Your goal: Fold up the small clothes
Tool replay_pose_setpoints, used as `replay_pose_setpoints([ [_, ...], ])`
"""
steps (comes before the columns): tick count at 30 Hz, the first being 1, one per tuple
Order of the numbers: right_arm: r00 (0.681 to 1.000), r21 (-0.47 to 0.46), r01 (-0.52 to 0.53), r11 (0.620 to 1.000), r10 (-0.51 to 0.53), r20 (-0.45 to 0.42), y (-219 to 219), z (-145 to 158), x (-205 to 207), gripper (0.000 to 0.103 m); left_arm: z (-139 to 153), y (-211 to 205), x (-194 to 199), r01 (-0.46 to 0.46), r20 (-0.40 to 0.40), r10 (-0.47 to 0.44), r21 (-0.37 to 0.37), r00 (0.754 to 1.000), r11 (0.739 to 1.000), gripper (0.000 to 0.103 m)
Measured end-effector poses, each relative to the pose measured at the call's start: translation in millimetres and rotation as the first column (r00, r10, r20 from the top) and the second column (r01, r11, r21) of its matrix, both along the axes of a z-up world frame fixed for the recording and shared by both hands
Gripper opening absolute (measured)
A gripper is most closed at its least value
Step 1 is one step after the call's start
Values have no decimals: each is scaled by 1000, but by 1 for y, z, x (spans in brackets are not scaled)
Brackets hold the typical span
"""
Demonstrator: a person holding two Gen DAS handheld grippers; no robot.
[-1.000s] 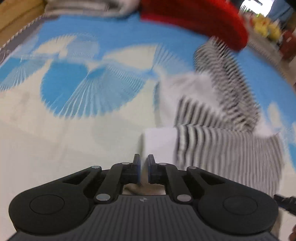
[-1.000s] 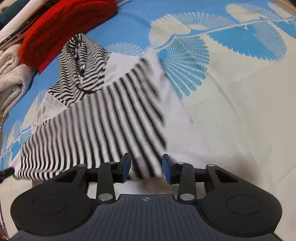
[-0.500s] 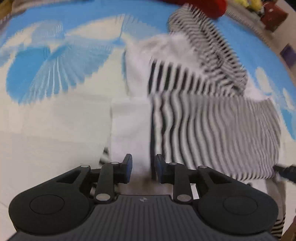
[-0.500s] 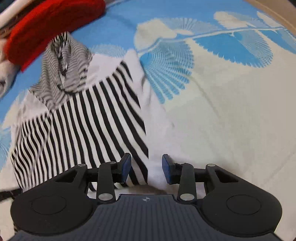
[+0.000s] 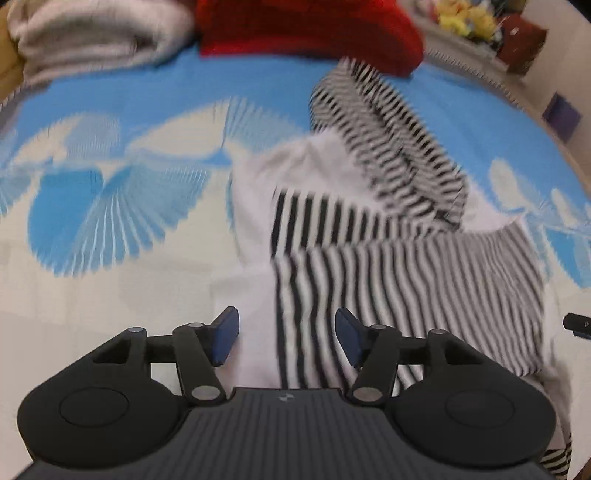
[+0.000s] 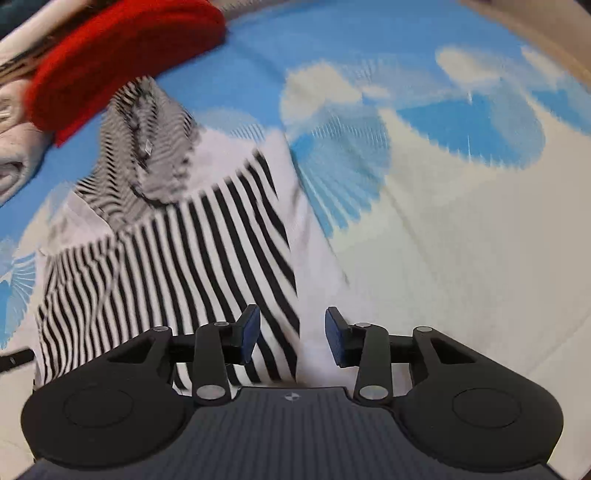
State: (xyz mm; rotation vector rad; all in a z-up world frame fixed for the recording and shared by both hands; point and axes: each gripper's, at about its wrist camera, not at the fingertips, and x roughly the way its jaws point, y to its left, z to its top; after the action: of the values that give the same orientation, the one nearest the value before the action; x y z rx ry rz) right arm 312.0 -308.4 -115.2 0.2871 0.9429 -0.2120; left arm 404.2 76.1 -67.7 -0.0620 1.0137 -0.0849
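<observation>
Both tongs opening, striped garment (image 5: 388,273) lengthwise ahead

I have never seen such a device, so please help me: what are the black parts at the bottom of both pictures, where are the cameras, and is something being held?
There is no robot. A person holds a hand tool in each hand, and each tool carries a camera that looks forward along its two fingers. The black parts are those tools.

In the left picture you see the left claw; in the right picture, the right claw. Both claws are opening and hold nothing.

Under them lies a striped garment with black and white stripes, partly folded, on a blue and cream bedsheet. Behind it are a red garment and a folded pale towel.
</observation>
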Motion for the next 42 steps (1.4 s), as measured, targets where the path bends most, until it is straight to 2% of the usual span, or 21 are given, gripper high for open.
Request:
replay_pose_setpoints([
  [2,998,-43,-32,999,34,46,3,14,-2,45,7,-1,-1,3,45,-4,11,999,1000,64],
  [7,990,-139,-77,987,92,109,5,32,-6,45,14,-7,3,-33,126,30,26,992,999,75],
  [14,976,-309,-145,940,187,110,18,36,-8,57,21,-17,1,-48,199,39,36,979,998,80],
  [19,976,-298,-170,939,203,84,18,34,-7,62,19,-23,1,-94,256,63,110,965,990,80],
  [21,976,-288,-174,942,203,76,17,34,-5,62,19,-22,3,-94,267,64,103,962,990,80],
  [24,974,-277,-186,943,215,77,15,37,-3,62,14,-24,21,-65,240,44,82,970,995,80],
  [26,973,-278,-186,942,215,78,12,40,-1,62,12,-29,48,-45,232,24,86,972,995,78],
  [27,974,-279,-184,942,213,77,10,40,0,62,12,-33,63,-44,230,22,88,973,995,74],
  [29,976,-278,-179,944,206,69,6,41,3,62,11,-39,102,-45,229,27,75,973,996,63],
  [31,977,-279,-181,943,205,57,2,39,5,62,10,-46,143,-55,216,40,66,976,996,38],
  [34,974,-301,-208,931,225,23,3,33,9,59,5,-56,209,-69,206,54,66,977,995,31],
  [36,965,-324,-252,912,262,-13,7,27,12,58,0,-64,252,-64,196,52,56,979,996,31],
  [38,957,-344,-286,895,288,-46,10,20,14,52,-6,-72,289,-53,177,51,6,983,999,35],
  [39,954,-347,-296,890,294,-57,11,17,15,50,-9,-74,308,-55,163,59,-31,985,998,43],
  [40,952,-345,-301,889,299,-60,11,16,17,49,-11,-77,323,-63,157,71,-59,985,996,58],
  [41,951,-339,-304,890,302,-61,11,15,18,49,-13,-80,337,-73,159,85,-80,984,994,67],
  [42,950,-334,-308,891,305,-62,11,15,19,48,-15,-85,350,-83,163,97,-90,982,993,80],
])
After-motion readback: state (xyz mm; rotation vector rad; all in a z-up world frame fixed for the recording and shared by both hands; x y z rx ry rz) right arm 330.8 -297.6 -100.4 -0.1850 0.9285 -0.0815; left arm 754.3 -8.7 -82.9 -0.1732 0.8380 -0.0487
